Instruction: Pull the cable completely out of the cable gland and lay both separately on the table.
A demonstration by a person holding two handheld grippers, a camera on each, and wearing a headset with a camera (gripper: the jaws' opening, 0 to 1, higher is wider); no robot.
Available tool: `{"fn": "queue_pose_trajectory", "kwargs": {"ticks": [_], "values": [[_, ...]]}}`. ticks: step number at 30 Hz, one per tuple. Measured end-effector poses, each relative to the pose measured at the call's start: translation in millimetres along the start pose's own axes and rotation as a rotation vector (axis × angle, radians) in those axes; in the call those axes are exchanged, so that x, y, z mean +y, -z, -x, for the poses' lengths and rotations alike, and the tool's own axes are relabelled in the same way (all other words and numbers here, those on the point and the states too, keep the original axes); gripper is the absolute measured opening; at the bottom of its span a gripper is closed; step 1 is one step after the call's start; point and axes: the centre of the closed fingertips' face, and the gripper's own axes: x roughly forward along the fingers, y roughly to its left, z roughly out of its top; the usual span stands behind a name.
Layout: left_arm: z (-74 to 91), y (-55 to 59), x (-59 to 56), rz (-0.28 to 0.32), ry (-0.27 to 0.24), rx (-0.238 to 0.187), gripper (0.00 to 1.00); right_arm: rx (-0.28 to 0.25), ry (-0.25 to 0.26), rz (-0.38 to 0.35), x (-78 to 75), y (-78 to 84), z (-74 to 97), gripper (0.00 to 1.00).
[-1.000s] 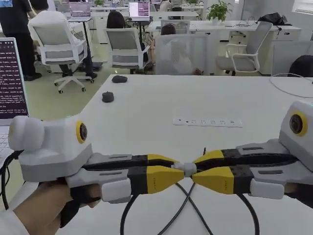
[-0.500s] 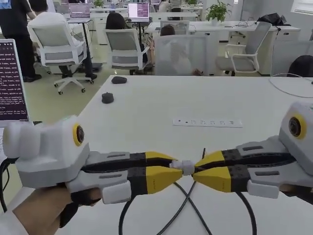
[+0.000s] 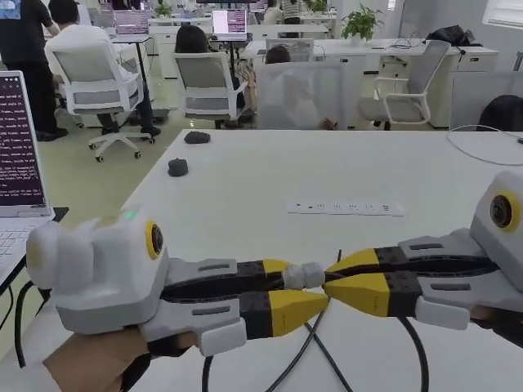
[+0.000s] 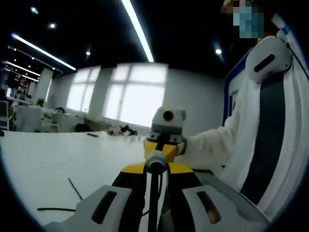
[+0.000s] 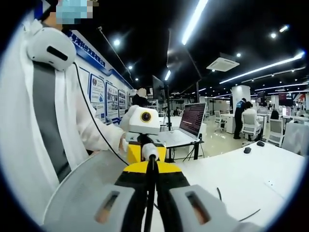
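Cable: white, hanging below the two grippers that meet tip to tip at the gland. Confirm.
Not white: the head view shows the cable black. It hangs below the left gripper and right gripper, which meet tip to tip at the gland.

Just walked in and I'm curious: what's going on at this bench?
A person holds two handheld grippers tip to tip above the white table. The left tongs are shut on the grey cable gland, and the right tongs are shut on the black cable right beside it. The cable is not yet pulled out of the gland, and its slack hangs in crossing loops below.
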Motion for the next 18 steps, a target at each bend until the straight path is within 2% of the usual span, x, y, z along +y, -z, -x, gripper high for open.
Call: {"fn": "queue_pose_trajectory", "kwargs": {"ticks": [1,5,10,18], "values": [[-0.4,0.0,-0.8,0.018,0.006,-0.002,0.16,0.0,0.0,-0.004,0.0,0.2,0.3,0.03],[0.9,1.2,-0.3,0.017,0.005,0.003,0.15,0.015,0.0,-0.004,-0.1,3.2,-0.6,0.03],[3.0,3.3,1.9,0.015,-0.006,0.01,0.15,0.059,0.001,0.036,-1.5,10.9,-2.6,0.03],[15.0,1.3,10.6,0.015,-0.047,-0.007,0.15,0.144,0.045,0.11,-15.2,29.0,13.7,0.03]]}}
